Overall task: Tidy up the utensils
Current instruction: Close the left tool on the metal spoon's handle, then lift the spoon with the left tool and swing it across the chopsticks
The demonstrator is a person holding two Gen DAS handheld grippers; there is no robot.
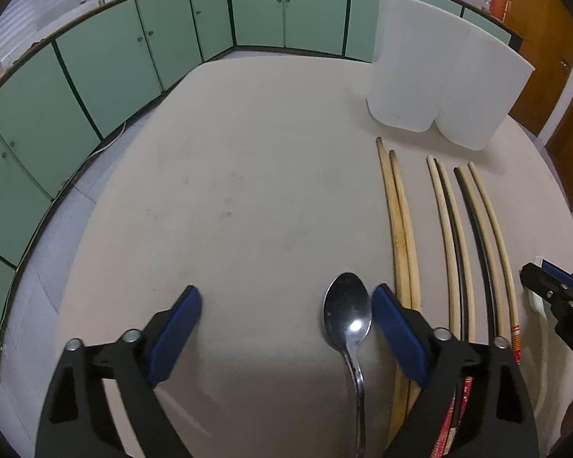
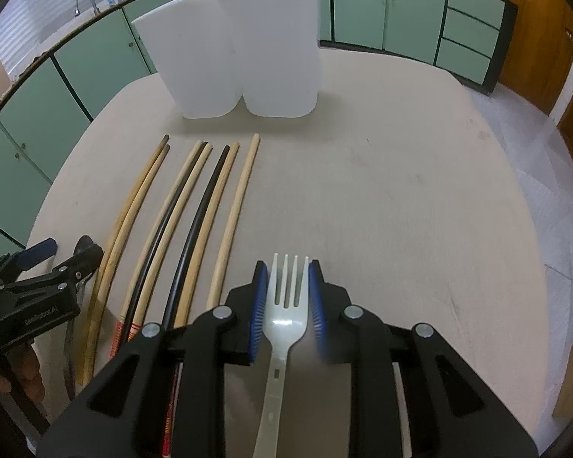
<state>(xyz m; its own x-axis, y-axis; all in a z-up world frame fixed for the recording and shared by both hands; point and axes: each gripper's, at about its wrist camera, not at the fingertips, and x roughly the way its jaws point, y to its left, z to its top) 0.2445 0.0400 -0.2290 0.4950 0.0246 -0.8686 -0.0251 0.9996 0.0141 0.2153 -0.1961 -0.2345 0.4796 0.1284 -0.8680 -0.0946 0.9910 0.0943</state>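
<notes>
Tool on the right (image 2: 285,297) is clenched on a white plastic fork (image 2: 286,305), pads pressing both sides of the head, tines pointing away toward the far side of the tabletop (image 2: 401,191). Left tool (image 1: 286,328) is released and spread wide over a metal spoon (image 1: 348,316); its right pad sits just beside the bowl, not gripping. Progress: early, by my read. White two-compartment holder (image 2: 240,49) stands upright at the far side and nothing sticks out above its rim; its inside can't be seen from here, so probably empty. Still lying on the tabletop: a row of chopsticks (image 2: 195,206) between the two tools, side by side, tips toward the holder, mostly pale wood, two black, some with red patterned near ends. Spoon lies bowl-up and shiny, handle running back under the left tool, left of the chopsticks. Fork is translucent white, four tines, flat slotted handle. Left to do: everything still has to go into the holder.
</notes>
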